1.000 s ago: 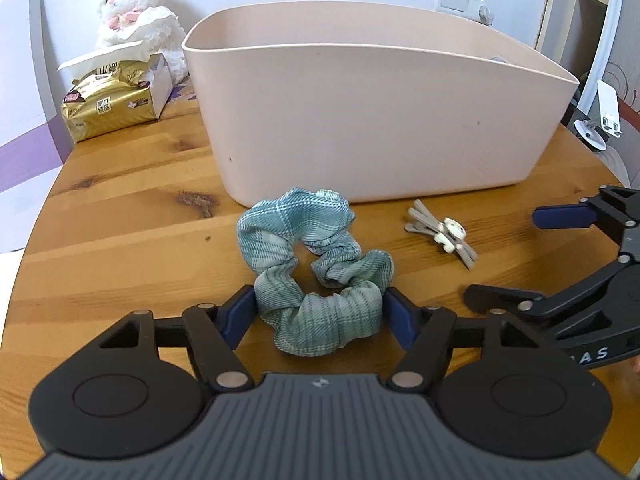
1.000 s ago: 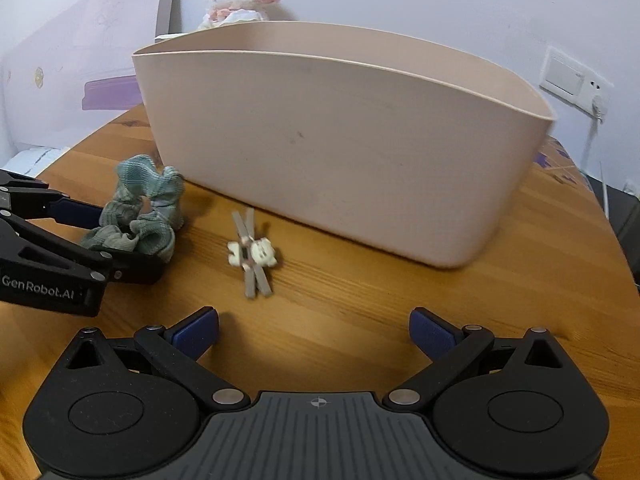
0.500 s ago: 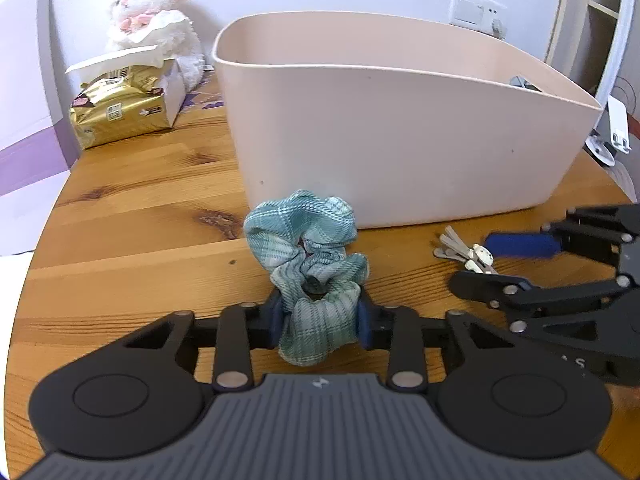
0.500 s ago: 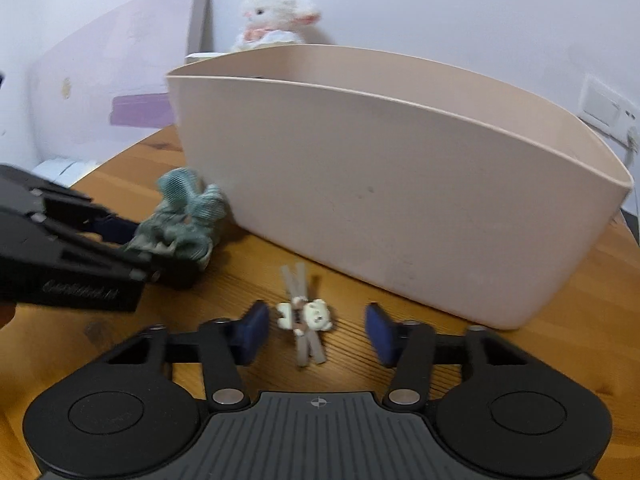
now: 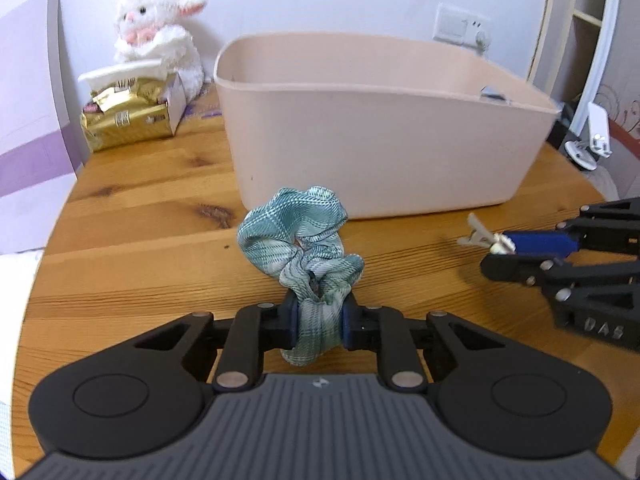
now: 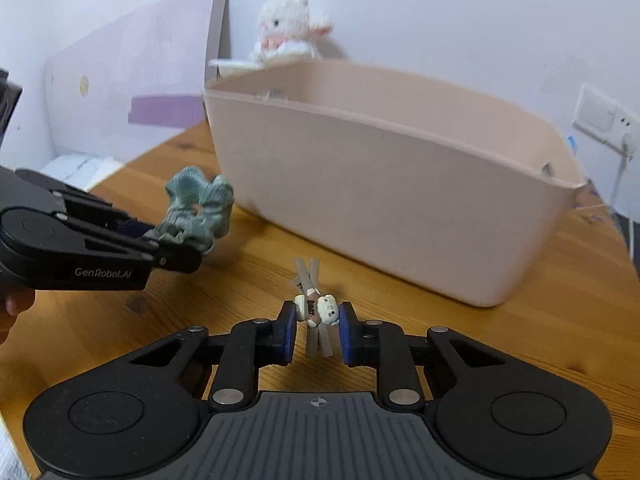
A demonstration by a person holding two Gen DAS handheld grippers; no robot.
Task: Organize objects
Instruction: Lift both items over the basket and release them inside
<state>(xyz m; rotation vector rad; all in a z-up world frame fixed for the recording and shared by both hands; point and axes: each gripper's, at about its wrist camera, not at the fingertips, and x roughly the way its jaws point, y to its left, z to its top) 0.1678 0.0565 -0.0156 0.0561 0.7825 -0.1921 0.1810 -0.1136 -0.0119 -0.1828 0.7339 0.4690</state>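
Green plaid scrunchie [image 5: 298,240], soft and light, bunched at its near end between the pads of the left tool [image 5: 319,320], closed tight on the fabric; the rest flopping forward over the bench [image 5: 132,240], just in front of the pink bin [image 5: 380,152]. Likely to sag and swing when lifted, but no risk of breakage; best pinched across a thick fold, as here. Small hair clips with a bear charm [image 6: 316,308], crossed and thin, pinched at the charm by the right tool [image 6: 317,328], narrowed almost fully. Stiff, light, probably slippery on the metal strips; the charm looks the surest place to grip. Both items outside the bin, close to its front wall. Behind the bin, a plush lamb [image 5: 156,32] and a gold tissue pack [image 5: 128,116].
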